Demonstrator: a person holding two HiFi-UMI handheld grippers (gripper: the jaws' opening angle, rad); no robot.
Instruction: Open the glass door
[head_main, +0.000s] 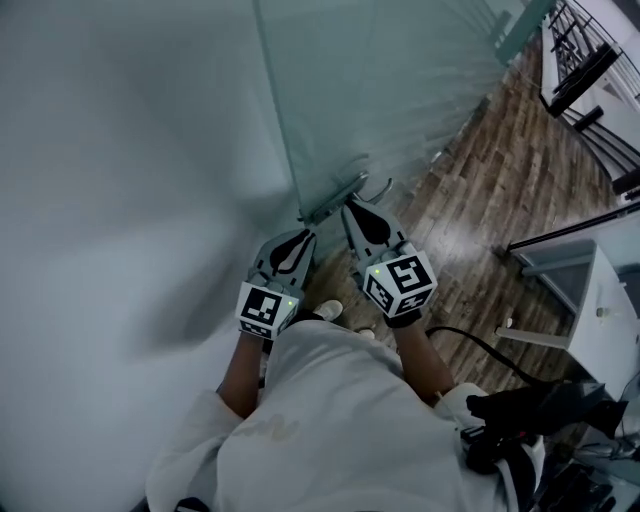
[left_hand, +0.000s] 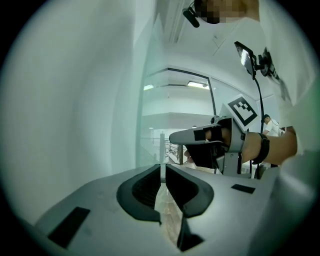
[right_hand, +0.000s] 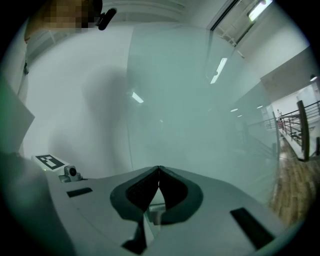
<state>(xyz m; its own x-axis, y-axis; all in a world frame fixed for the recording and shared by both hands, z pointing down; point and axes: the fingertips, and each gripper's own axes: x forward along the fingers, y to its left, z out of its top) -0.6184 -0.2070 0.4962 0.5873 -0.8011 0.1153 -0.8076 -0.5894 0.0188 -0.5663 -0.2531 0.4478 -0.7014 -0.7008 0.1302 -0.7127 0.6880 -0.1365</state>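
Observation:
The frosted glass door (head_main: 400, 90) stands straight ahead, its left edge against a white wall (head_main: 120, 200). A metal fitting (head_main: 335, 193) sits at the door's foot. My left gripper (head_main: 305, 234) points at the glass near that edge. Its jaws (left_hand: 162, 170) are open by only a thin slit, with nothing between them. My right gripper (head_main: 350, 204) is a little further forward, beside the left one, with its tip at the glass. Its jaws (right_hand: 159, 170) are shut tip to tip and hold nothing. In the left gripper view the right gripper (left_hand: 172, 137) reaches across in front of the door (left_hand: 150, 130).
Wood floor (head_main: 500, 200) runs to the right of the door. A white cabinet (head_main: 605, 300) and black gear with a cable (head_main: 530, 410) are at the right. A black railing (head_main: 585, 70) shows at the top right. My shoe (head_main: 325, 310) is just below the grippers.

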